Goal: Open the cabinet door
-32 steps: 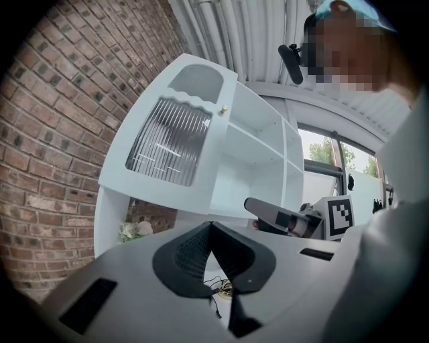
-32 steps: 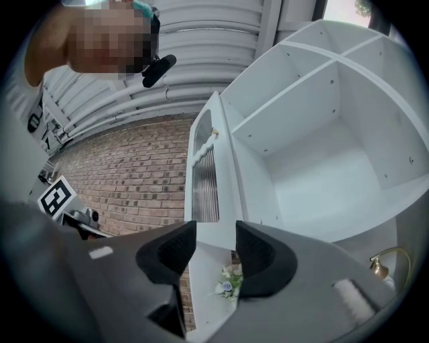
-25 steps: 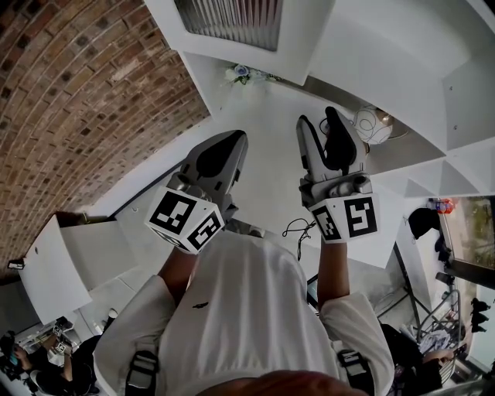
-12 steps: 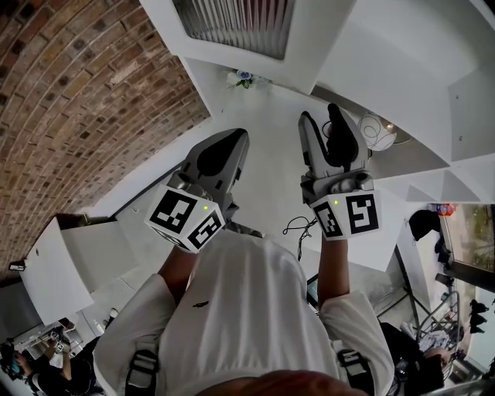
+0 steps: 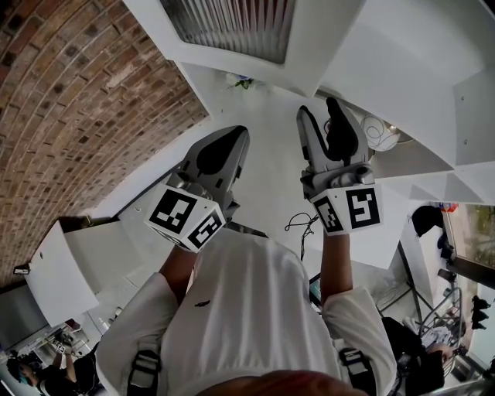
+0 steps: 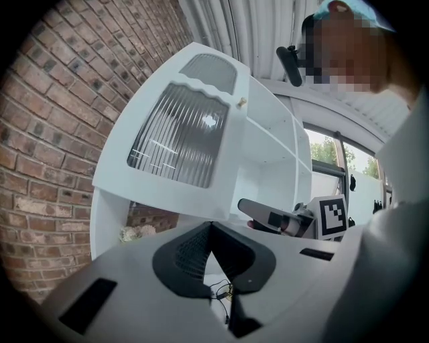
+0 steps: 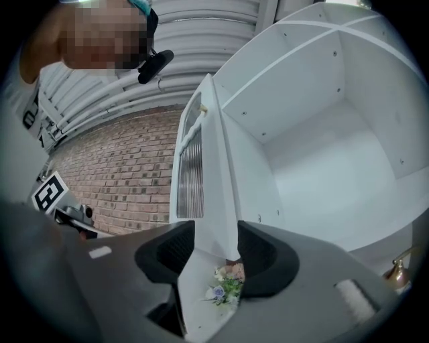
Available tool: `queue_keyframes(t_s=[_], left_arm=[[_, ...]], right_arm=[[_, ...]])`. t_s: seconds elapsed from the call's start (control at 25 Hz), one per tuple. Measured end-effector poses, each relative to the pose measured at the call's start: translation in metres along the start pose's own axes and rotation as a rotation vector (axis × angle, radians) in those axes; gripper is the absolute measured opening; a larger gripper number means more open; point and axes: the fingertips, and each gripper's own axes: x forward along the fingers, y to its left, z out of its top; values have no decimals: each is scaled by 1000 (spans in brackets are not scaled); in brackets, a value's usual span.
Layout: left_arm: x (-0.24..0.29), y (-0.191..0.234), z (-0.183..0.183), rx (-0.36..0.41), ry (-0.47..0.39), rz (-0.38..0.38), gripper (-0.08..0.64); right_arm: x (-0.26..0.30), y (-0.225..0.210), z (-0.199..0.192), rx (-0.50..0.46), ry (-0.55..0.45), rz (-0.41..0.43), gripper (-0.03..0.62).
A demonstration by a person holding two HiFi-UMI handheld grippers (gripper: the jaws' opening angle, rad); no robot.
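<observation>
At the far left the brick wall (image 5: 69,108) was shown much as in the earlier head view. The left gripper (image 5: 234,138) was held raised in the same place as a second before. Its jaws were brought fully together with nothing between them, and no part in the work was being taken by it.

Next to the right, the cabinet door (image 5: 232,23), with its ribbed glass pane, was found swung well out from the cabinet (image 7: 335,154), so that the bare white shelves were laid open in the right gripper view. Against the head view of a second before, slightly more of the pane was seen, and it was set a little lower and nearer the grippers. A further small swing was judged to have been made, though some of the shift may be owed to the head's own movement. The opening was therefore judged nearly or wholly done, with little beyond a release left. The small knob (image 6: 241,102) on the door's free edge was left untouched. The little bunch of flowers (image 5: 240,80) below the door was hardly displaced.

The right gripper (image 5: 316,108) was found raised a touch and closer to the door's lower corner than in the earlier frame. Its jaws were set at a narrow gap astride that corner, and the door was judged to be pinched between them. The wire ornament (image 5: 379,133) on the shelf at the right was unmoved.
</observation>
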Motion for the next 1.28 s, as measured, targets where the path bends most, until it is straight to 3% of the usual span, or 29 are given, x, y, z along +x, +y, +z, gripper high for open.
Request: queue_keyframes(t_s=[1.28], left_arm=[[-9,5,-11,-27,27,35,8]], right_arm=[[30,-5,-24,-44,51,40,193]])
